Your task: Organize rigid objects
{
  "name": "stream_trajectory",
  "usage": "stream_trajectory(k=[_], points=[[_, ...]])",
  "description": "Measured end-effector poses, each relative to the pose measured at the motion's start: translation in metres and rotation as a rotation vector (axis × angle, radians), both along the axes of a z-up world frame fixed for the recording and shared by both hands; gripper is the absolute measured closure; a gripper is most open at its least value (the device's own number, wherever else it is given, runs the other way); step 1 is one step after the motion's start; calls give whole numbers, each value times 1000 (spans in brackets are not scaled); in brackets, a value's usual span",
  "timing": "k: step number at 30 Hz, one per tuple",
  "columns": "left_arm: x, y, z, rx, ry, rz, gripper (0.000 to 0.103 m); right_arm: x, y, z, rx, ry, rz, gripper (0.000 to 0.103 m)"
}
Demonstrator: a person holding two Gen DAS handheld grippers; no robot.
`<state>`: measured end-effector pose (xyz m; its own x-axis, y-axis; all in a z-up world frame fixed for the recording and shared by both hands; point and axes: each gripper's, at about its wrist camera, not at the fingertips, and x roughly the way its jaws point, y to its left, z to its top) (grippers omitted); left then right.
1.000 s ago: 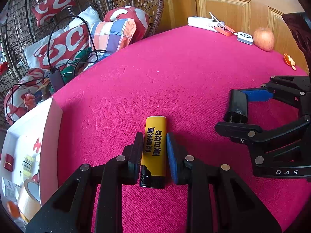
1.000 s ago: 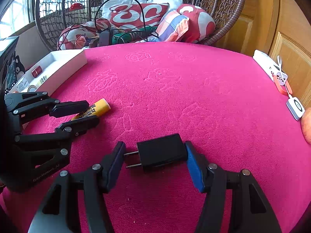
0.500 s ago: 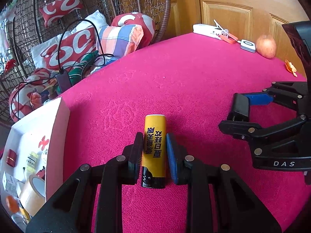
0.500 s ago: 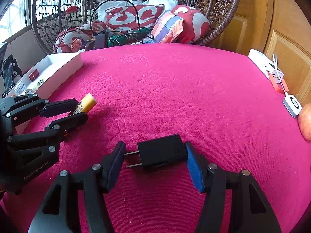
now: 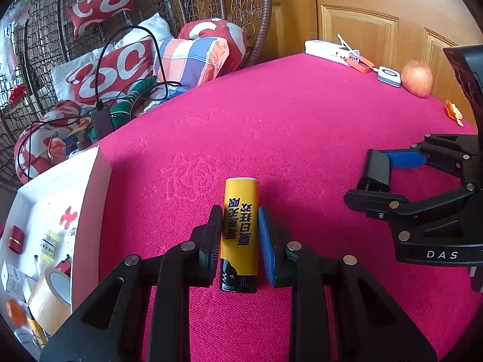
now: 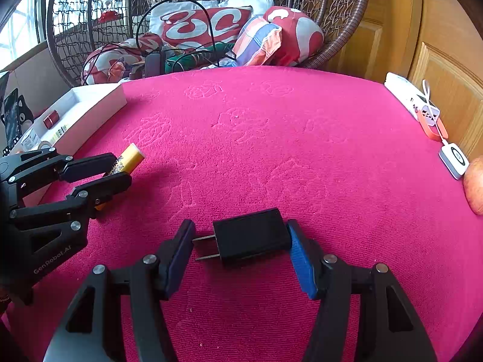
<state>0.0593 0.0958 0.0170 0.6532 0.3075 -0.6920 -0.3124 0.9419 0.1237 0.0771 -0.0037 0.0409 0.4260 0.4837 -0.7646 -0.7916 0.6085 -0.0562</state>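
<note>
My left gripper (image 5: 240, 211) is shut on a yellow lighter (image 5: 240, 229) with a black end, which lies lengthwise between the pads and points away from me. In the right wrist view this gripper (image 6: 111, 169) holds the lighter (image 6: 131, 157) just above the pink tablecloth, close to a white box (image 6: 99, 102). My right gripper (image 6: 240, 235) is shut on a black plug adapter (image 6: 250, 235): the prongs press on the left pad and the body on the blue right pad. From the left wrist view, the right gripper (image 5: 369, 178) with the adapter (image 5: 377, 169) is at the right.
The white box (image 5: 90, 199) at the table's left edge holds a tape roll (image 5: 49, 295), a small red cylinder (image 5: 16, 238) and several packets. An apple (image 5: 418, 78), a white power strip (image 5: 329, 51) and orange peel (image 5: 452, 111) lie at the far right edge. A wicker chair with cushions stands behind.
My left gripper has carried the lighter a little to the left, nearer the white box. The right gripper and its adapter have stayed where they were.
</note>
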Motion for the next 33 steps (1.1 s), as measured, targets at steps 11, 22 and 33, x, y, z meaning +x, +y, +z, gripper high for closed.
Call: stream_trajectory(k=[11,22,33], points=[[-15,-1,12,25,-97,11,88,-1,-6,7,47,-17,-16,42],[-54,48,21,-215,-159,131,90,-19,-20,26,183,-29,-17,42],[-11,17,-5,-132,63,63,38,-11,-31,19,249,42,-52,42]])
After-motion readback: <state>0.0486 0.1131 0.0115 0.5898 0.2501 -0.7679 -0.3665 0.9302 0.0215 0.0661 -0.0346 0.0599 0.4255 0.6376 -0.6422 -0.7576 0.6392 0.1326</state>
